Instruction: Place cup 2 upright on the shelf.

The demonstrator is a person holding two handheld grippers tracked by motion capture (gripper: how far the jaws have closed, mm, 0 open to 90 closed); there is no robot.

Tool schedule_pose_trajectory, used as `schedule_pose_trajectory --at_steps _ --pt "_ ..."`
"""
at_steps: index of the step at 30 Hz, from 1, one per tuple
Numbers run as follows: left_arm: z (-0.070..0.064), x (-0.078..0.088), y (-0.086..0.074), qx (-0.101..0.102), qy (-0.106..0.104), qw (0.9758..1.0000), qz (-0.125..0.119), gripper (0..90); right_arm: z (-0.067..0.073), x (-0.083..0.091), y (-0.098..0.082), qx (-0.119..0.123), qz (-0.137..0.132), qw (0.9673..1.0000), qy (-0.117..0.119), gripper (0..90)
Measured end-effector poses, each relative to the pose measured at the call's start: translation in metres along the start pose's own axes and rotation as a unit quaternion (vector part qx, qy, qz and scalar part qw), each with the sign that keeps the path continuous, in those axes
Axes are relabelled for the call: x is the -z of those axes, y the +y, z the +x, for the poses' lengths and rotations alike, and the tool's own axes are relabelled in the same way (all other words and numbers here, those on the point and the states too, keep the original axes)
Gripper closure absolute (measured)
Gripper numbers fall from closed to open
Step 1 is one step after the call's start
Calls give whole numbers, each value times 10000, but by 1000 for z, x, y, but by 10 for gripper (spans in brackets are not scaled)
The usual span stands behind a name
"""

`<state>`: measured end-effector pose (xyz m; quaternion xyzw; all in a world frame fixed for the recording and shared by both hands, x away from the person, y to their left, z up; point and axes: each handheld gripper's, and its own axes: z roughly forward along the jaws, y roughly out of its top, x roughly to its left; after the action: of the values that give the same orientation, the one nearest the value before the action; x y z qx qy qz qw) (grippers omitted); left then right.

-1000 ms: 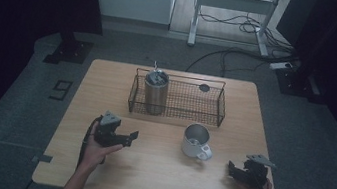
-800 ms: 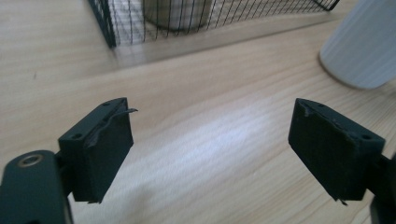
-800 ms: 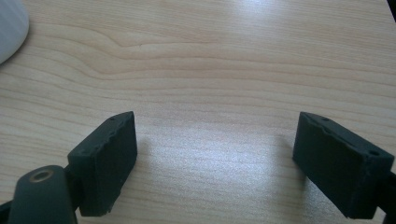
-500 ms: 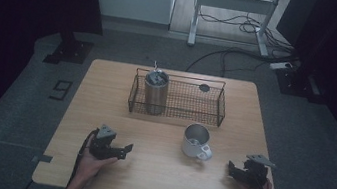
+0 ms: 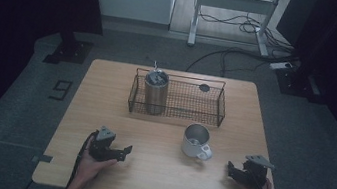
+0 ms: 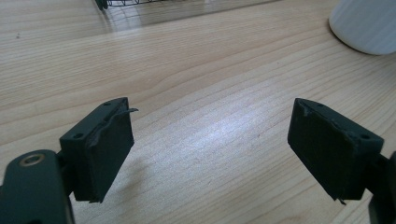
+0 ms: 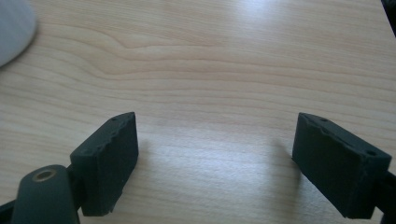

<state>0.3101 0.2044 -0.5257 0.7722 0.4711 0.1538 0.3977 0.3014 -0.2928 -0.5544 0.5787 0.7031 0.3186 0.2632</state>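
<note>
My left gripper (image 5: pixel 125 150) rests low on the wooden table (image 5: pixel 154 173) at the front left, held by a hand. Its jaws (image 6: pixel 210 149) have just been closing a little, and they stand apart over bare wood with nothing between them. My right gripper (image 5: pixel 230 168) lies at the front right, also in a hand, pointing left. Its jaws (image 7: pixel 215 158) are apart too, with only wood grain between the pads. A white mug (image 5: pixel 195 141) stands between the two grippers, a little farther back. Its side shows in the left gripper view (image 6: pixel 369 23) and in the right gripper view (image 7: pixel 11 28).
A black wire basket (image 5: pixel 220 107) sits at the back middle of the table. A steel tumbler (image 5: pixel 155 92) stands in its left end and a small dark disc (image 5: pixel 204 87) lies at its far right. Cables and a metal frame are on the floor beyond.
My left hand has come down and back toward the table's front edge, and its gripper now sits low on the wood. The right gripper and the mug have stayed put.
</note>
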Motion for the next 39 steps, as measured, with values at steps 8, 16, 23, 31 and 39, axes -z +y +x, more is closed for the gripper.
schedule_pose_trajectory --at_steps 8,16,23,31,39 --pt "-1 -6 -4 -97 1 9998 153 144 11 15 10 -54 -311 9986 413 141" --pt "-3 -8 -4 -45 -84 9998 170 145 24 30 22 -98 -591 9941 902 139" --pt "-4 -7 -5 -63 -83 9997 208 145 38 38 30 101 -733 9921 1014 136" --pt "-2 -7 -8 7 -95 9997 233 146 59 48 45 380 -936 9870 1248 131" --pt "-3 -2 -6 73 -170 9997 188 146 66 50 52 430 -1038 9839 1391 129"
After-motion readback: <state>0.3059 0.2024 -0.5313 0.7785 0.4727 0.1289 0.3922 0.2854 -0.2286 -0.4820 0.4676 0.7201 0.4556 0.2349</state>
